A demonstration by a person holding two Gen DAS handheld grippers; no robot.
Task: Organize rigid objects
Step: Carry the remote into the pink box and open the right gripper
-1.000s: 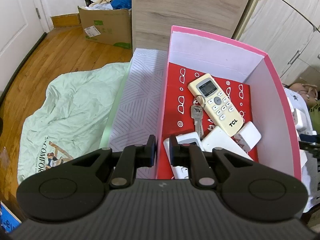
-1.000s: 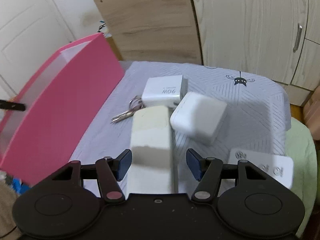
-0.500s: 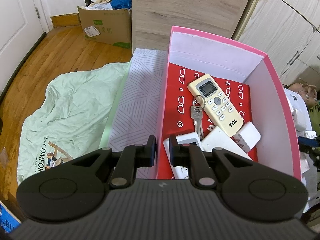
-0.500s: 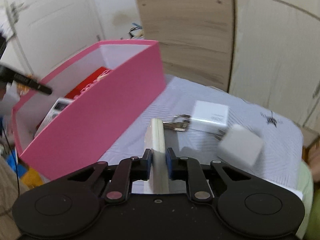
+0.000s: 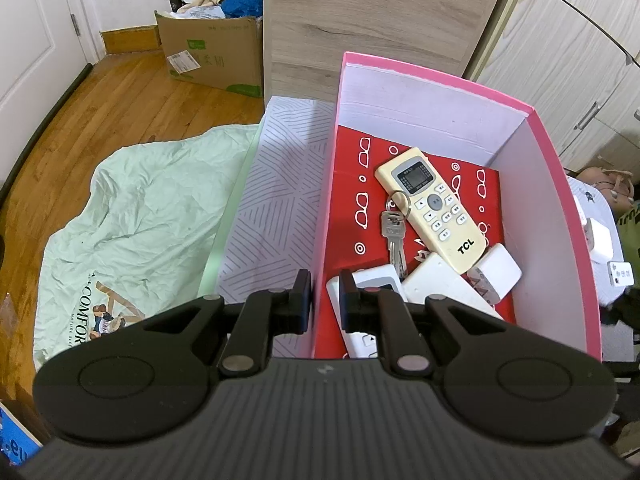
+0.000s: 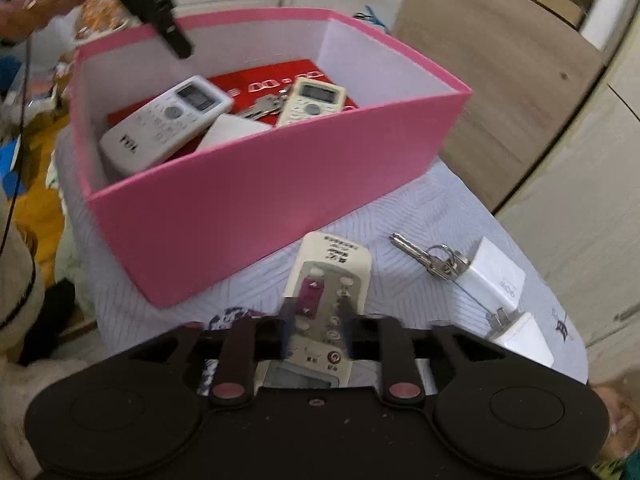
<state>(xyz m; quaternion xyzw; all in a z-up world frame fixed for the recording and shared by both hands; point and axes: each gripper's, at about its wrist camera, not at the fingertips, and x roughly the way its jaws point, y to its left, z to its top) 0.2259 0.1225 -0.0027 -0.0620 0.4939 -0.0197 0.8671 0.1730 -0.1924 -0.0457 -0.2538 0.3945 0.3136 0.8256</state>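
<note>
A pink box stands on the patterned bed cover. In it lie a cream TCL remote, a bunch of keys, a white remote and white chargers. My left gripper is shut on the box's near-left wall, one finger on each side. My right gripper holds a cream remote face up, just in front of the box's pink wall. Its jaws are opening, and the pads still sit on the remote's long edges.
On the bed cover to the right lie a second bunch of keys and two white chargers. A cardboard box and a green sheet are on the wooden floor. Wardrobe doors stand behind the bed.
My right gripper closed on the cream remote, carried it left to the pink box and rolled. The remote now shows its face instead of its edge. The left gripper kept still.
</note>
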